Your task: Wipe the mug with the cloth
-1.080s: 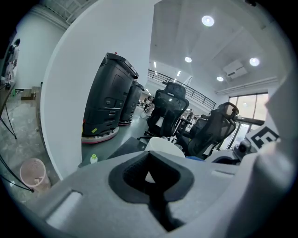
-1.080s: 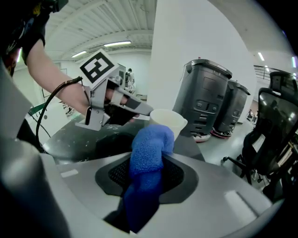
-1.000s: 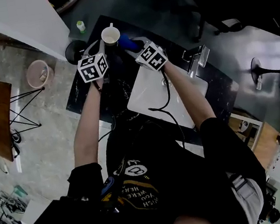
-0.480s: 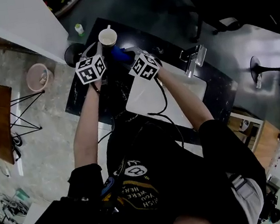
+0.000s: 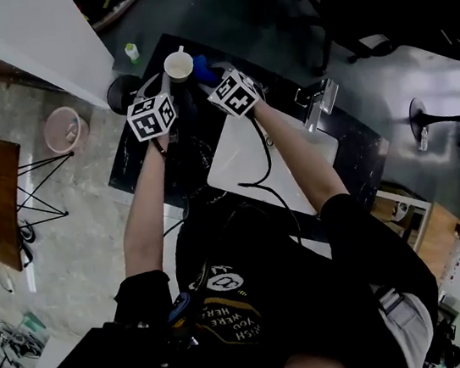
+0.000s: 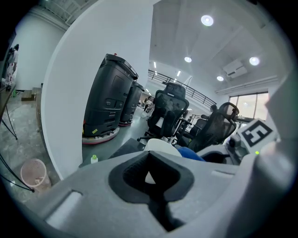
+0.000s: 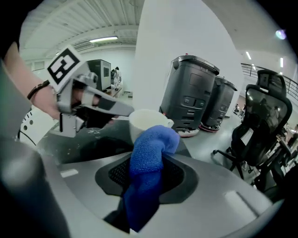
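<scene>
Dark countertop [image 5: 354, 145] with white basin [image 5: 239, 158], faucet [image 5: 320, 98], mug [image 5: 179, 65] at far edge.

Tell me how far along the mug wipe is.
Done: the right gripper jaws are shut on the cloth, and the left gripper grips the mug. In hand: the cloth appears pressed to the mug's outer side. Left: finishing the wipe; coverage so far can't be judged.

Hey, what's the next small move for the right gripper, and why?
Probably ease the right gripper forward and rub the cloth over the mug. The cloth is clamped in its jaws, folded end close to the mug's white side, and the left gripper seems to hold the mug steady.
</scene>
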`<control>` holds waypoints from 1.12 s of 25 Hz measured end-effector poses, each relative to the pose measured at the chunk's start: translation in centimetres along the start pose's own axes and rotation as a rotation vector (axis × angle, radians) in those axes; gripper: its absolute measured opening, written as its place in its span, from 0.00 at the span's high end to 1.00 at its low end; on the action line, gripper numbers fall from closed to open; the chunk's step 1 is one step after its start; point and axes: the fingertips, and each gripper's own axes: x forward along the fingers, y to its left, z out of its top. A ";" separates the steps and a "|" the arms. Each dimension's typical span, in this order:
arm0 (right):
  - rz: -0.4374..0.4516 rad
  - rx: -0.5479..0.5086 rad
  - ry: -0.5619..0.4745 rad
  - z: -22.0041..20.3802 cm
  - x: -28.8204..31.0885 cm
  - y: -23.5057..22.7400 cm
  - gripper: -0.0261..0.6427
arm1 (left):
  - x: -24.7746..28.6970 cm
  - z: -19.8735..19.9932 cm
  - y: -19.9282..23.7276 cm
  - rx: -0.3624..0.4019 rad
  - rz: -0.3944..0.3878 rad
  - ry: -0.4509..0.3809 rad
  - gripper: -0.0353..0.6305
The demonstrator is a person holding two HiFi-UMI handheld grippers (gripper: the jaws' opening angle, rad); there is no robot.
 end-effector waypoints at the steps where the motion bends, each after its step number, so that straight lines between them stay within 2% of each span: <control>1: 0.027 -0.016 -0.007 -0.3 -0.4 1.6 0.76 | 0.0 0.0 0.0 -0.005 0.000 -0.002 0.94; 3: 0.083 -0.069 -0.014 -1.1 -0.9 4.4 0.76 | 0.0 0.0 0.1 -0.013 -0.003 -0.005 0.94; 5: 0.076 -0.053 -0.018 -1.6 -1.1 4.5 0.76 | -0.1 0.1 0.1 -0.008 -0.011 -0.007 0.94; 8: -0.055 0.191 -0.048 -1.4 -1.0 -0.9 0.76 | 0.0 0.3 -0.1 0.003 -0.020 -0.010 0.94; 10: -0.111 0.258 -0.052 -0.3 -0.8 -3.7 0.76 | 0.0 0.4 -0.1 -0.004 -0.017 -0.009 0.94; 13: -0.068 0.137 -0.016 0.8 0.1 -3.2 0.76 | 0.0 0.4 -0.1 -0.020 -0.013 -0.003 0.94; 16: -0.032 0.036 0.017 -0.2 -0.1 0.2 0.76 | -0.2 0.2 -0.2 -0.047 -0.018 0.005 0.94; 20: 0.063 -0.032 -0.032 -0.9 -1.1 4.7 0.76 | -0.2 0.8 -0.3 -0.014 -0.015 -0.004 0.94; 22: 0.042 0.042 -0.076 -1.0 -1.6 3.1 0.76 | -0.2 1.0 -0.2 -0.001 -0.015 -0.008 0.94; 24: -0.034 0.124 -0.087 -1.0 -2.0 -0.3 0.76 | -0.2 1.0 -0.4 0.007 -0.020 -0.009 0.94; 26: -0.098 0.130 -0.074 -0.3 -1.8 -2.9 0.76 | -0.2 0.9 -0.5 0.013 -0.019 -0.004 0.94; 28: -0.109 0.099 -0.039 0.5 -0.9 -3.5 0.76 | -0.1 0.8 -0.3 0.004 -0.014 -0.003 0.94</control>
